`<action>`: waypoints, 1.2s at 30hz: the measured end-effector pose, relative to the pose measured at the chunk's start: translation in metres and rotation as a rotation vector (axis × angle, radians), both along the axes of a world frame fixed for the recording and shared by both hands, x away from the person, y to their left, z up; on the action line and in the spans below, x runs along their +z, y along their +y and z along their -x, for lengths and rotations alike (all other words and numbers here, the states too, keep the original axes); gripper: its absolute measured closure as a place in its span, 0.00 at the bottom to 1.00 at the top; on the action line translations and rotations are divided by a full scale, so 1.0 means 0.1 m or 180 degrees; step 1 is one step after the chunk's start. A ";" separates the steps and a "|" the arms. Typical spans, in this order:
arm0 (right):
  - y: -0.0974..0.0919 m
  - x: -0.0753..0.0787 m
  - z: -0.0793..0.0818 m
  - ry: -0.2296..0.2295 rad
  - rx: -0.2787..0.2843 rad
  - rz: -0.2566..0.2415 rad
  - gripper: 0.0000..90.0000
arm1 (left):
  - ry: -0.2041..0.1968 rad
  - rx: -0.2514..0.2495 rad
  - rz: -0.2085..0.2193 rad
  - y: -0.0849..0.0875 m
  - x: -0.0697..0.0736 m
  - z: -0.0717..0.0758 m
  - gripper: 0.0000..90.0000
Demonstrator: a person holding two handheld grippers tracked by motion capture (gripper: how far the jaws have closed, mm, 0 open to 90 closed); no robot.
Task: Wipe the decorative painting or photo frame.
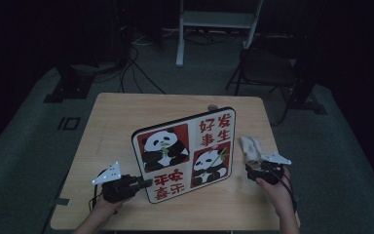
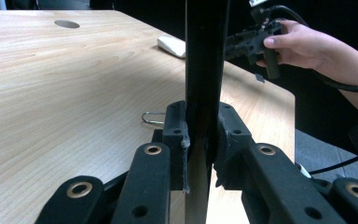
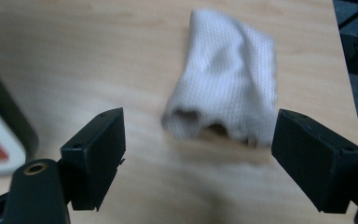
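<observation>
Dark room surrounds a wooden table (image 1: 112, 117), and on it a panda board (image 1: 185, 153) stands upright on its lower edge. The left gripper (image 2: 200, 144) pinches this board at its lower corner; the jaws press on both sides of the thin black edge and keep it standing. The right gripper (image 3: 198, 154) has its jaws spread wide with nothing between them, and it hangs near the white cloth (image 3: 226, 98) that lies crumpled on the table just beside the board. I judge the step is taking the cloth, probably to wipe the board. Next, the right gripper must come down over the cloth and close on a fold of it.
</observation>
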State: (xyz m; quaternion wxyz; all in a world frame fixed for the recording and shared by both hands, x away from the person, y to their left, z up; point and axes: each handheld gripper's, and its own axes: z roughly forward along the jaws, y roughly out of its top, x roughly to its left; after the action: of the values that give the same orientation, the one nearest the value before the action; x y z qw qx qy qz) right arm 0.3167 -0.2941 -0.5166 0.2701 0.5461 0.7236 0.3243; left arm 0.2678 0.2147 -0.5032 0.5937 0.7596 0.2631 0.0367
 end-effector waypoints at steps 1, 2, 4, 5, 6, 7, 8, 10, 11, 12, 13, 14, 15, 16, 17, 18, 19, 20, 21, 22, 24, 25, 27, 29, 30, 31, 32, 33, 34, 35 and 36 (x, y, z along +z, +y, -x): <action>0.00 0.02 -0.04 -0.0003 0.0012 -0.0015 0.21 | 0.0009 -0.0001 0.0007 0.00 0.00 -0.01 0.86; 0.00 0.04 -0.08 -0.0014 0.0001 -0.0020 0.22 | 0.0001 -0.0013 0.0002 0.01 0.00 -0.01 0.86; 0.00 0.07 -0.16 -0.0048 -0.0036 -0.0051 0.22 | -0.0002 -0.0026 0.0001 0.01 0.00 -0.02 0.86; 0.00 0.08 -0.21 -0.0076 -0.0062 -0.0066 0.22 | -0.0004 -0.0026 -0.0001 0.01 0.00 -0.02 0.87; 0.00 0.09 -0.24 -0.0098 -0.0070 -0.0060 0.23 | 0.0000 -0.0031 -0.0003 0.01 0.00 -0.02 0.86; -0.01 0.10 -0.29 -0.0112 -0.0074 -0.0047 0.23 | -0.0003 -0.0035 -0.0002 0.01 0.00 -0.02 0.87; -0.01 0.10 -0.33 -0.0118 -0.0080 -0.0055 0.23 | -0.0006 -0.0036 -0.0003 0.01 0.00 -0.02 0.87; -0.01 0.10 -0.42 -0.0123 -0.0089 -0.0056 0.24 | -0.0009 -0.0042 -0.0001 0.01 0.00 -0.03 0.87; 0.00 0.10 -0.47 -0.0122 -0.0076 -0.0072 0.24 | -0.0006 -0.0041 0.0003 0.01 0.00 -0.03 0.87; 0.00 0.10 -0.51 -0.0130 -0.0106 -0.0101 0.24 | -0.0002 -0.0050 0.0009 0.01 0.00 -0.03 0.87; -0.01 0.10 -0.57 -0.0135 -0.0148 -0.0097 0.24 | -0.0006 -0.0050 0.0006 0.01 0.00 -0.03 0.87; -0.01 0.10 -0.60 -0.0125 -0.0163 -0.0090 0.25 | 0.0000 -0.0048 0.0009 0.01 0.00 -0.04 0.87; -0.01 0.09 -0.64 -0.0104 -0.0197 -0.0100 0.25 | 0.0004 -0.0055 0.0014 0.01 0.00 -0.04 0.87; -0.02 0.08 -0.69 -0.0081 -0.0222 -0.0104 0.26 | 0.0004 -0.0054 0.0008 0.01 0.00 -0.04 0.87; -0.03 0.06 -0.74 -0.0026 -0.0254 -0.0086 0.26 | 0.0009 -0.0056 0.0010 0.01 0.00 -0.04 0.87; -0.04 0.05 -0.78 -0.0009 -0.0272 -0.0077 0.27 | 0.0010 -0.0063 0.0009 0.01 0.00 -0.04 0.87; -0.05 0.03 -0.81 0.0001 -0.0296 -0.0101 0.29 | 0.0010 -0.0061 0.0007 0.01 0.00 -0.04 0.87; -0.05 0.02 -0.85 0.0026 -0.0312 -0.0118 0.29 | 0.0013 -0.0062 0.0010 0.01 0.00 -0.04 0.87; -0.04 0.00 -0.88 0.0038 -0.0330 -0.0112 0.29 | 0.0013 -0.0063 0.0009 0.01 0.00 -0.04 0.87; -0.04 -0.03 -0.91 0.0042 -0.0352 -0.0117 0.29 | 0.0017 -0.0062 0.0010 0.01 0.00 -0.04 0.87; -0.03 -0.08 -0.96 0.0102 -0.0377 -0.0086 0.32 | 0.0020 -0.0065 0.0011 0.01 0.00 -0.04 0.87; -0.03 -0.11 -0.98 0.0121 -0.0393 -0.0077 0.33 | 0.0025 -0.0066 0.0013 0.01 0.00 -0.04 0.87; -0.02 -0.17 -1.01 0.0163 -0.0403 -0.0036 0.34 | 0.0027 -0.0070 0.0009 0.01 0.00 -0.03 0.87; -0.01 -0.21 -1.01 0.0196 -0.0404 -0.0038 0.36 | 0.0032 -0.0075 0.0009 0.01 0.00 -0.04 0.87; -0.01 -0.23 -1.01 0.0223 -0.0398 -0.0037 0.36 | 0.0034 -0.0073 0.0016 0.01 0.00 -0.04 0.87; -0.01 -0.24 -1.01 0.0235 -0.0407 -0.0043 0.37 | 0.0038 -0.0078 0.0019 0.01 0.00 -0.04 0.87; -0.01 -0.26 -1.01 0.0228 -0.0418 -0.0068 0.37 | 0.0035 -0.0075 0.0012 0.01 0.00 -0.04 0.87; -0.01 -0.26 -1.00 0.0234 -0.0436 -0.0105 0.38 | 0.0038 -0.0077 0.0014 0.01 0.00 -0.04 0.87; -0.02 -0.27 -1.00 0.0235 -0.0434 -0.0126 0.40 | 0.0040 -0.0080 0.0014 0.01 0.00 -0.03 0.87; -0.01 -0.27 -0.99 0.0235 -0.0431 -0.0147 0.43 | 0.0044 -0.0079 0.0013 0.01 0.00 -0.03 0.87; 0.00 -0.27 -0.98 0.0252 -0.0451 -0.0193 0.45 | 0.0046 -0.0084 0.0013 0.01 0.00 -0.03 0.87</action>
State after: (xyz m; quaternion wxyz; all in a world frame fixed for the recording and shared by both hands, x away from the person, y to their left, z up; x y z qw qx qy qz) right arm 0.4148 -0.2945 -0.5437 0.2470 0.6162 0.6832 0.3043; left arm 0.2711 0.2162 -0.5034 0.5937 0.7620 0.2574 0.0229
